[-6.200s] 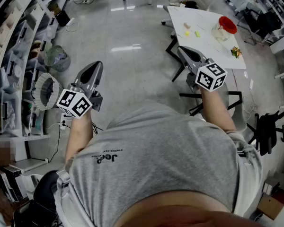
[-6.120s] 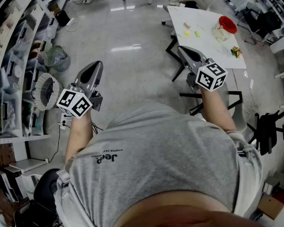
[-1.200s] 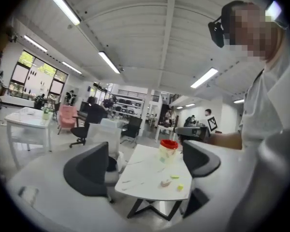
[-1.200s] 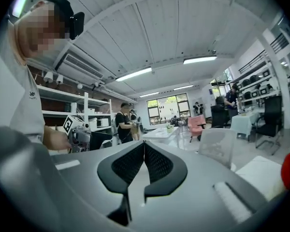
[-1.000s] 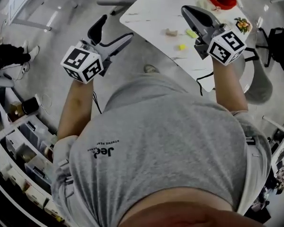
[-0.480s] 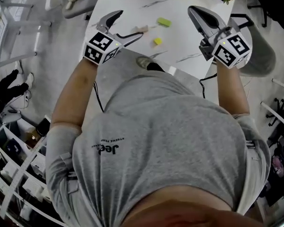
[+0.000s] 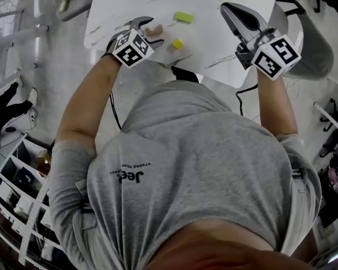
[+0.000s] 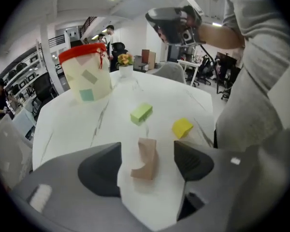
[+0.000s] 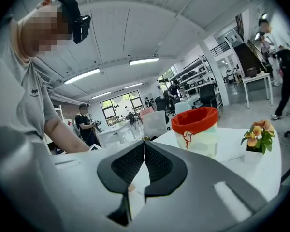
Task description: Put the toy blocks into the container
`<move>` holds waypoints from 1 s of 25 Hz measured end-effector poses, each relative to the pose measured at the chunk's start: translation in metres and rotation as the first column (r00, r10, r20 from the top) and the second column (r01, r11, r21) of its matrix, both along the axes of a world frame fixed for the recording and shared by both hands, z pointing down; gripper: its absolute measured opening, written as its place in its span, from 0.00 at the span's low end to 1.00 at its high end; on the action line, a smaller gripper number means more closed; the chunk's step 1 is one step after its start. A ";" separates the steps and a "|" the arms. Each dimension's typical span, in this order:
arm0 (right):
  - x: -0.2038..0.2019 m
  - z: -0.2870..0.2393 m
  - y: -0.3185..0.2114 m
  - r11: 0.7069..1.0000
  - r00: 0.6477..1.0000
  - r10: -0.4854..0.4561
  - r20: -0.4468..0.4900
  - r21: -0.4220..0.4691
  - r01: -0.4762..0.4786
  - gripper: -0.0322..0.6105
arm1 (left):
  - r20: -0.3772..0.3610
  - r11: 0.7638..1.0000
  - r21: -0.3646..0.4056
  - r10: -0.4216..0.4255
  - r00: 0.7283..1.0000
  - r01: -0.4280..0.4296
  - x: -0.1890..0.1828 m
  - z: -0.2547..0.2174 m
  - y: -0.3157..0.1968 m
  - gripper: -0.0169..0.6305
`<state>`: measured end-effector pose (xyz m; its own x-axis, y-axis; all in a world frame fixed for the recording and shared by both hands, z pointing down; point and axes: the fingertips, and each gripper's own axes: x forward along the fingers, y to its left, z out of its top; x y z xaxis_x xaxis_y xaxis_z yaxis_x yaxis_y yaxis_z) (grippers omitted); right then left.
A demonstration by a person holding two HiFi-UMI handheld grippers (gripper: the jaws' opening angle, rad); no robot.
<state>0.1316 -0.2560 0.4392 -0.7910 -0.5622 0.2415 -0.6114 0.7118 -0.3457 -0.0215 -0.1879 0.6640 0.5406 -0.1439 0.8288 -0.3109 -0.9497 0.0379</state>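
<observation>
Jaws of left gripper [image 8: 147, 163] closing around light, rigid tan arch block [image 8: 145, 153] on desk [image 8: 77, 129], not yet touching; its flat sides look grippable. Right gripper [image 9: 144, 146] clenched, empty.

White tabletop [image 8: 67, 129] streaked with thin grey veins, a tan block [image 8: 145, 158] by its near edge, a lime-green block [image 8: 141, 113] and yellow block [image 8: 182, 127] beyond, and towards the far edge a cream container [image 8: 85, 74], red-rimmed, with pale green patches.

"Jeep" logo on the person's grey shirt [image 7: 203, 167] (upside down in the head view), smaller line beside it illegible
</observation>
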 end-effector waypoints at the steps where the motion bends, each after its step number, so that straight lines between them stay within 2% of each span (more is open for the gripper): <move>1: 0.001 0.004 0.000 1.000 1.000 0.002 0.000 -0.007 -0.002 0.06 | 0.027 1.000 -0.008 0.012 1.000 -0.012 0.000 0.008 0.000 0.60; 5: 0.005 0.017 -0.001 0.999 1.000 0.010 0.001 -0.034 -0.010 0.06 | 0.102 0.996 -0.068 0.069 0.992 -0.062 -0.003 0.031 0.007 0.42; 6: 0.005 0.019 -0.001 0.999 1.000 0.012 0.004 -0.038 -0.012 0.06 | 0.114 0.995 -0.070 0.076 0.991 -0.068 -0.004 0.030 0.006 0.29; 8: 0.005 0.021 -0.003 0.999 1.000 0.015 0.010 -0.042 -0.015 0.06 | 0.118 0.995 -0.071 0.078 0.990 -0.070 -0.004 0.025 0.002 0.29; 12: 0.001 0.021 -0.011 0.999 1.000 0.017 0.019 -0.035 -0.017 0.06 | 0.046 0.998 -0.050 0.043 0.998 -0.041 0.003 -0.005 -0.018 0.29; 18: 0.003 0.003 -0.029 0.999 0.999 0.037 0.035 0.000 -0.037 0.06 | -0.066 0.999 0.030 -0.007 0.998 0.009 0.014 -0.083 -0.067 0.29; 25: 0.018 -0.023 -0.062 0.996 0.996 0.076 0.037 0.047 -0.078 0.06 | -0.194 0.988 0.135 -0.045 0.980 0.072 0.041 -0.175 -0.148 0.29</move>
<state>0.1500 -0.3184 0.4166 -0.7524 -0.6321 0.1852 -0.6531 0.6796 -0.3339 0.0199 -0.3363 0.4885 0.6736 -0.2881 0.6806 -0.3661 -0.9300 -0.0313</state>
